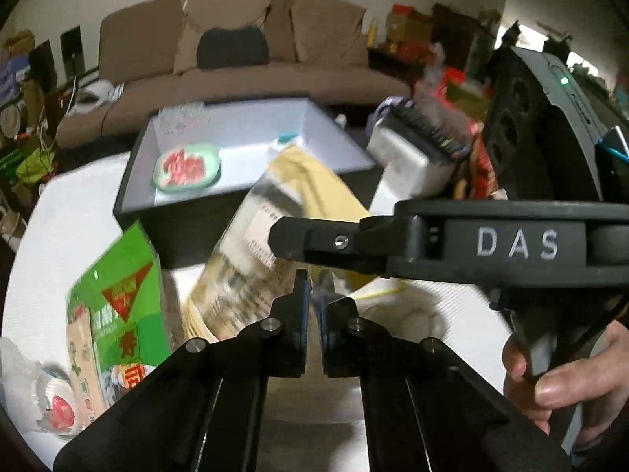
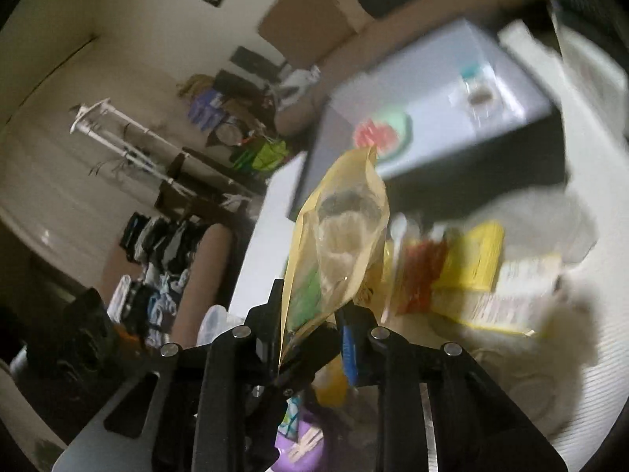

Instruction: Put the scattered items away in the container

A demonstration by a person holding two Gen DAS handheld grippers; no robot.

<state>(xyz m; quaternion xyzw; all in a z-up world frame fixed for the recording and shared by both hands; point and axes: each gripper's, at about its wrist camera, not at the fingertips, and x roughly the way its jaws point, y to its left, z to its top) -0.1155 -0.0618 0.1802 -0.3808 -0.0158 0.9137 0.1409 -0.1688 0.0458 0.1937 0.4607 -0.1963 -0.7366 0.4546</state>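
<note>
A dark box with a pale inside (image 1: 346, 139) stands on the white table and holds a green-and-red packet (image 1: 186, 167); it also shows in the right wrist view (image 2: 546, 106). My left gripper (image 1: 313, 306) is shut on the lower edge of a yellow clear-windowed pouch (image 1: 255, 244), which leans toward the box. My right gripper (image 2: 310, 338) is also shut on the yellow pouch (image 2: 338, 244) and holds it upright. The right gripper's body (image 1: 491, 244) crosses the left wrist view just above the left fingers.
A green carton (image 1: 118, 306) lies left of the pouch. A red-printed clear bag (image 1: 55, 405) is at the near left. A brush (image 1: 424, 137) sits right of the box. Yellow and red packets (image 2: 464, 263) lie on the table. A brown sofa (image 1: 236, 51) is behind.
</note>
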